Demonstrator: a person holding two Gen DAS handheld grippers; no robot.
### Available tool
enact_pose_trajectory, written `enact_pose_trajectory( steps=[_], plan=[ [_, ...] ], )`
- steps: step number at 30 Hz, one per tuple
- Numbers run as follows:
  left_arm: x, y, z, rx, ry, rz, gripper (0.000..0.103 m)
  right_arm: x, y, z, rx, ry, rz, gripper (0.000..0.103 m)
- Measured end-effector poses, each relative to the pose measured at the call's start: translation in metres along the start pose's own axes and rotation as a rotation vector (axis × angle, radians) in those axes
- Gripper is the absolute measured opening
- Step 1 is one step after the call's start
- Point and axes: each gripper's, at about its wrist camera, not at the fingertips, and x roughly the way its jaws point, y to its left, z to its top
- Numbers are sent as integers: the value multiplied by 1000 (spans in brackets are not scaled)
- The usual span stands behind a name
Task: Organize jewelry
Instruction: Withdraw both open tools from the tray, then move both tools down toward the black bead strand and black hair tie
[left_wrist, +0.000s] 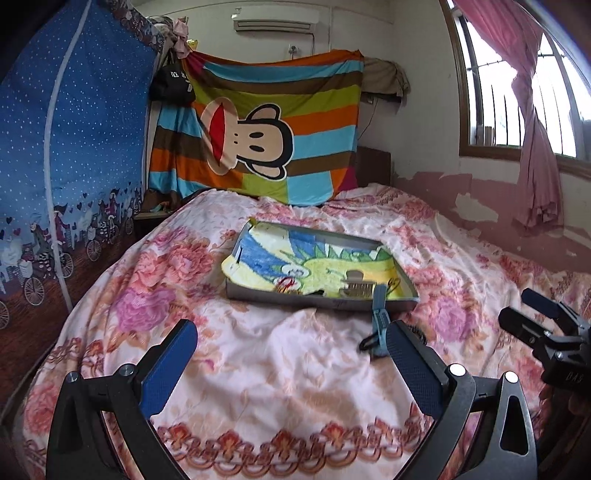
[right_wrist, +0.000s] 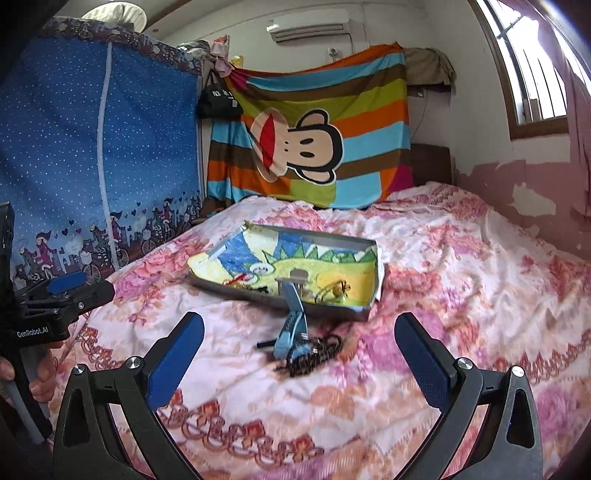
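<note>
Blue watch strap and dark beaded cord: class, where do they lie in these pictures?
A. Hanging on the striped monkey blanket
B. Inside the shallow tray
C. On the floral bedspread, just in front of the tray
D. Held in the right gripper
C: the blue watch strap and dark beaded cord rest on the floral bedspread before the tray; both the right gripper and the left gripper are open and hold nothing.
</note>
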Motion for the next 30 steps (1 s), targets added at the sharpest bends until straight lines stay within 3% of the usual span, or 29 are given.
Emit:
enact_pose_trajectory(
  steps=[12, 22, 30],
  plan=[
    [5, -3, -21, 55, 149, 16, 103, 7, -17, -30, 64, 178, -38, 101],
    [34, -10, -33, 87, 299, -20, 103, 36, -30, -46, 101, 370, -42, 101],
    [58, -22, -38, 131, 392, -60, 103, 57, -45, -53, 127, 468, -16, 101]
  ],
)
